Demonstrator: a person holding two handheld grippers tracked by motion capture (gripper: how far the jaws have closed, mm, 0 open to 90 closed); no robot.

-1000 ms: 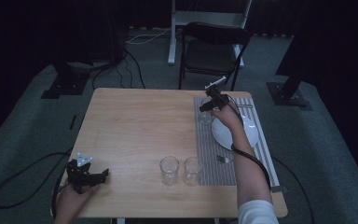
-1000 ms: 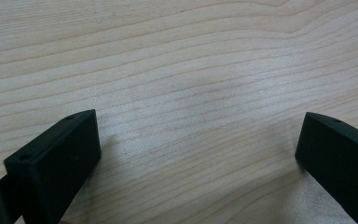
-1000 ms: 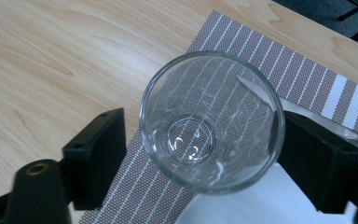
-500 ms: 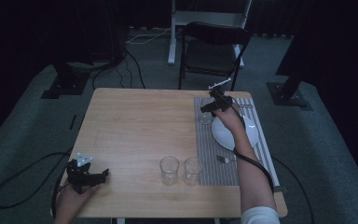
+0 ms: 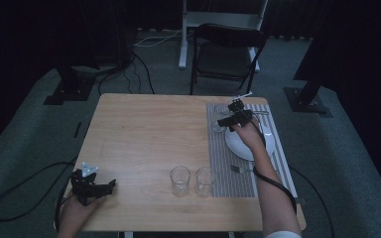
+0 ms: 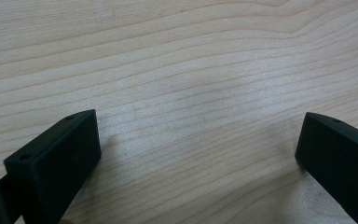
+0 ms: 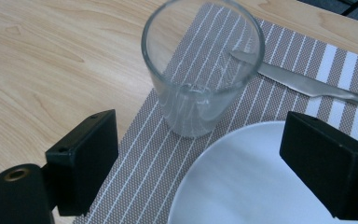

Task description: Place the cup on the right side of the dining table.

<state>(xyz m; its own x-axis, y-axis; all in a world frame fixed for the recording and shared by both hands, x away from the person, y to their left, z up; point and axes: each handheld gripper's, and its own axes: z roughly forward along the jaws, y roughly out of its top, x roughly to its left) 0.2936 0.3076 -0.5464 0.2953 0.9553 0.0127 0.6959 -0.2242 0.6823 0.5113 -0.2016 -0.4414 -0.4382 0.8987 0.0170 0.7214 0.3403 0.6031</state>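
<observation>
Little has shifted over the last second: the right gripper still hovers over the far end of the mat, jaws wide apart and holding nothing. Just ahead of it, between the jaw tips, stands a glass upright on the mat's corner, with a knife behind it and a white plate directly beneath the gripper. By my reckoning this glass is placed or about to be gripped; two more glasses wait well behind the hand. The left gripper rests open over bare table.
</observation>
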